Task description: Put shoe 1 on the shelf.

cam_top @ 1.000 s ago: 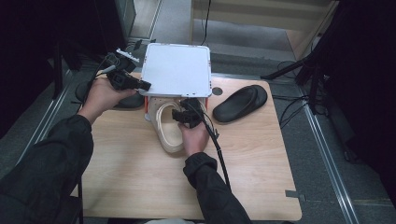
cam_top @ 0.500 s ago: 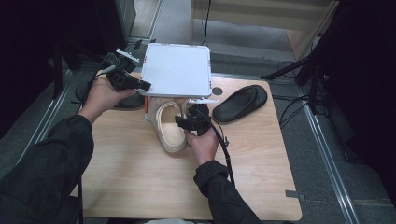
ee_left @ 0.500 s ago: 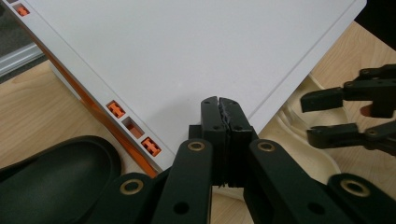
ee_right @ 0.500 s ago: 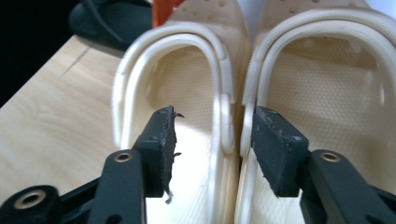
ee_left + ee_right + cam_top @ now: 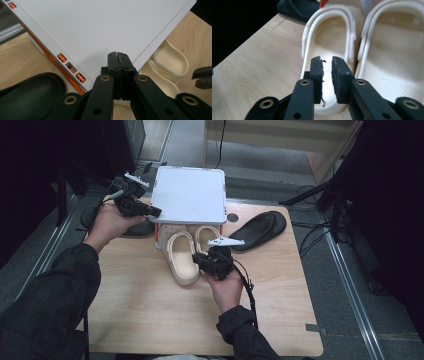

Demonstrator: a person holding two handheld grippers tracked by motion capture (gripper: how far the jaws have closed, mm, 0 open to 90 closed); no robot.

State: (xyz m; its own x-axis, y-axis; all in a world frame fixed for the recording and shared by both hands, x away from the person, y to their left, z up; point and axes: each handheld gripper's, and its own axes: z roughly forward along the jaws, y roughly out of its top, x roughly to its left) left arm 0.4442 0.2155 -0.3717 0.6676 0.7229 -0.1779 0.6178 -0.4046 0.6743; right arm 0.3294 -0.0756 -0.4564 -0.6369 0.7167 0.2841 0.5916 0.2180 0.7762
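With the left gripper (image 5: 156,212) pressed shut on the white shoe rack (image 5: 189,195) top, the right gripper (image 5: 196,260), its jaws just closing with nothing between them, should pinch the near cream slipper's (image 5: 181,256) heel rim squarely to slide it under the rack beside its mate (image 5: 205,236).

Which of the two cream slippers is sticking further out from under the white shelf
The left cream slipper, beside the right gripper: most of it lies out on the table, while the right cream slipper stays tucked further under the white shelf.
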